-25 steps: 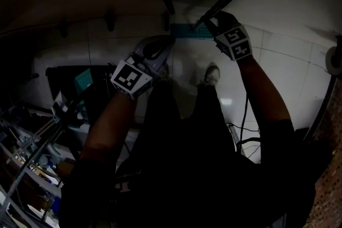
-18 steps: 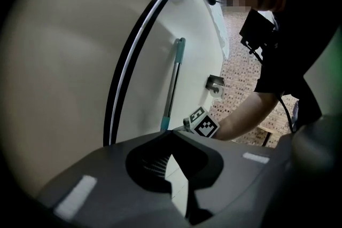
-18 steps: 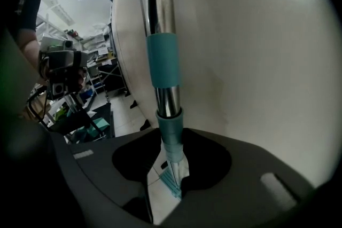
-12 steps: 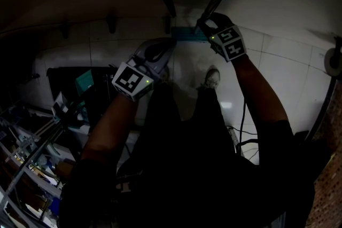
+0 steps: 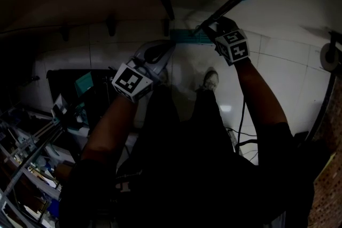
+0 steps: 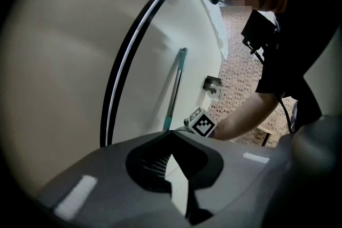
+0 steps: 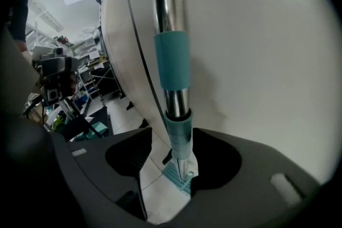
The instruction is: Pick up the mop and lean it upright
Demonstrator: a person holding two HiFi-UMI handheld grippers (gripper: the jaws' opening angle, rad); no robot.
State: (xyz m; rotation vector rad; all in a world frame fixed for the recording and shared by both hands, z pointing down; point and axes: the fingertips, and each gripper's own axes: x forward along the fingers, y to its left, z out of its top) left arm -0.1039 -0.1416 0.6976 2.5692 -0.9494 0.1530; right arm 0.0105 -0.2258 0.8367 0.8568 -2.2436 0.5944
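Mop (image 7: 171, 61): leant upright on wall, release step. Right gripper (image 7: 170, 141): jaws just opened wide, pole loose between; next, likely withdraw without nudging it

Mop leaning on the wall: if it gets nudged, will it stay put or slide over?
Probably tips easily: the mop stands tall and thin against a smooth wall. Its shiny metal pole looks stiff but likely slippery; the teal sleeve should grip better.

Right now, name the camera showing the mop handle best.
The right gripper view: the mop handle fills the centre, chrome with a teal sleeve, between the just-opened jaws of the right gripper. The left gripper view shows it thin and distant; the head view shows it dark and blurred.
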